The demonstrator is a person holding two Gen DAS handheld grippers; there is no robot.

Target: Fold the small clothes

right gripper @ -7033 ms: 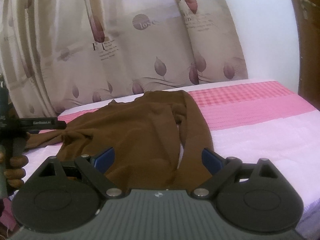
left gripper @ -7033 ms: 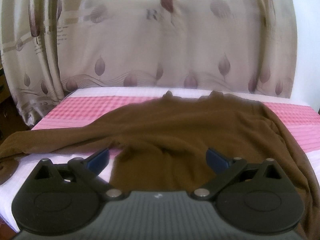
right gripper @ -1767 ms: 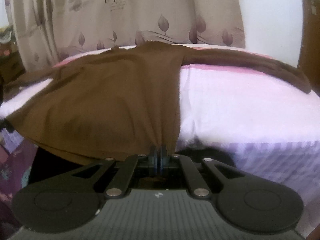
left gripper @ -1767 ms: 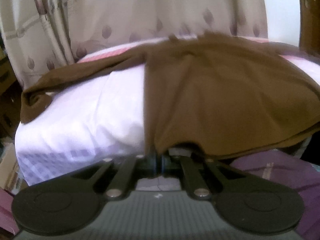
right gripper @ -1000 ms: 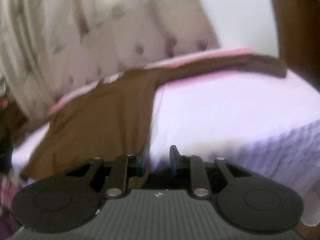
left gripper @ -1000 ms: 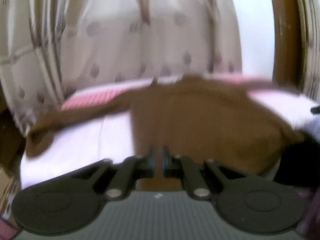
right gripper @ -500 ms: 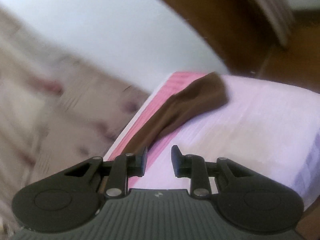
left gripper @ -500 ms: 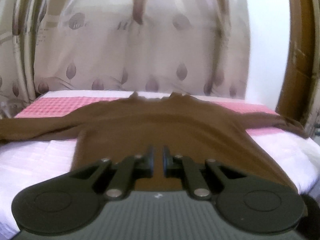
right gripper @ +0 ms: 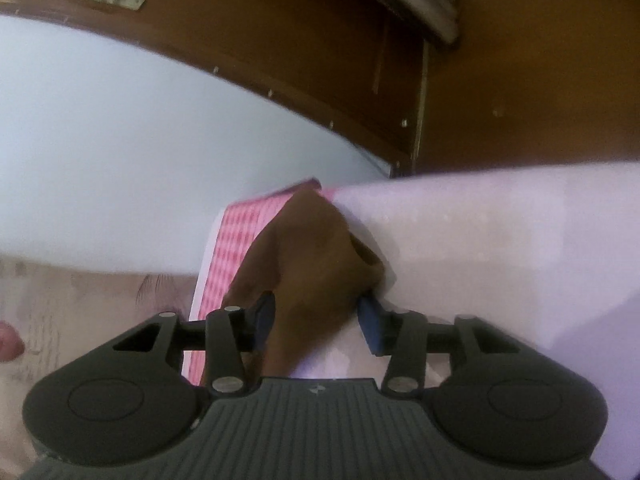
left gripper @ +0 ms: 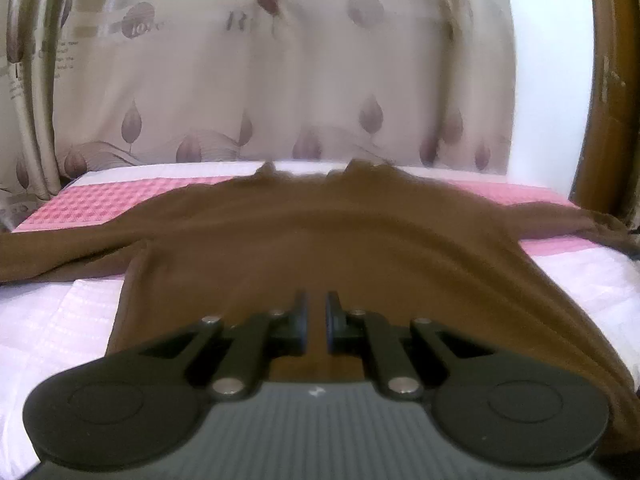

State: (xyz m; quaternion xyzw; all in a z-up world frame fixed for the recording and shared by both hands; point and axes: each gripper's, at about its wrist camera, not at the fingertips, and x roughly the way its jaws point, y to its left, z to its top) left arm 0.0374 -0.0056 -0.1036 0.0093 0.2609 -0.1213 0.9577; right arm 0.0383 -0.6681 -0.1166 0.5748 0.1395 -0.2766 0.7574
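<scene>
Our brown top (left gripper: 320,240) now lies spread flat on the bed (left gripper: 60,320), both sleeves out sideways, where a moment ago we held its hem off the near edge. We have let the hem go. The left tongs (left gripper: 316,322) hover over it, pressed almost together and empty. The right tongs (right gripper: 316,320) have swung to the right sleeve's cuff (right gripper: 316,248), opening around it, so folding that sleeve inward looks next.

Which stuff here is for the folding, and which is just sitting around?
For the folding:
- brown top
- its sleeve end
- left tool
- right tool, jaws opening around the sleeve

Just around:
- bed cover
- curtain
- wooden door
</scene>
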